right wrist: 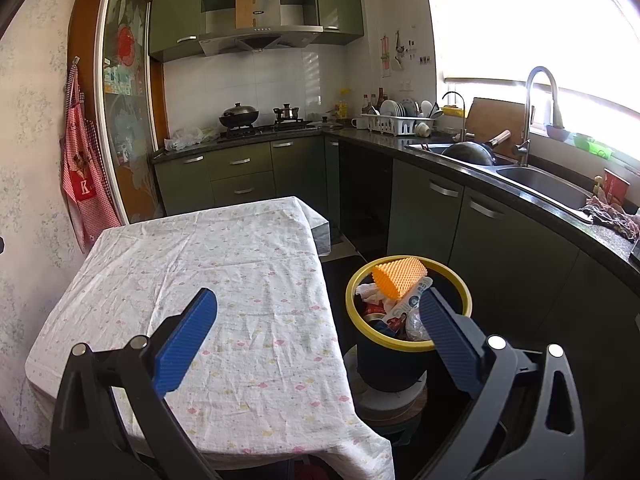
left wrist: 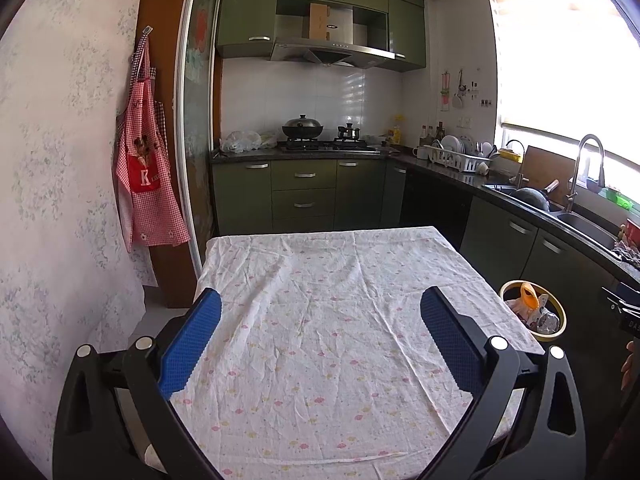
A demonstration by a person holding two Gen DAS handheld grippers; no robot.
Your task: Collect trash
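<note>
Both grippers are spread wide and hold nothing. The left gripper [left wrist: 320,312] hangs over the middle of the table [left wrist: 320,360], whose white cloth with small pink and yellow prints lies wrinkled and bare from edge to edge. The right gripper [right wrist: 318,312] sits over the table's right edge, its left finger above the cloth and its right finger in front of the trash bin [right wrist: 408,344]. The left wrist view catches only a slice of the bin [left wrist: 534,308] past the table's right edge, with an orange scrap and crumpled wrappers showing inside its yellow rim. The right wrist view shows far more: the dark bin body, the yellow rim, the round white base it stands on beside the table's right edge, and the trash [right wrist: 396,304] heaped to the top, with an orange dimpled sheet [right wrist: 400,276] uppermost resting against the far rim, and white paper and printed wrappers under it. The right view also shows the sink [right wrist: 548,186], the tall tap [right wrist: 536,112] and a dark pan [right wrist: 472,152] on the counter along the right wall, which the left view squeezes into its right margin. The left view gives the clearer look at the red checked apron [left wrist: 146,168] hanging on the left wall, and a fingertip [left wrist: 628,364] at its right border
</note>
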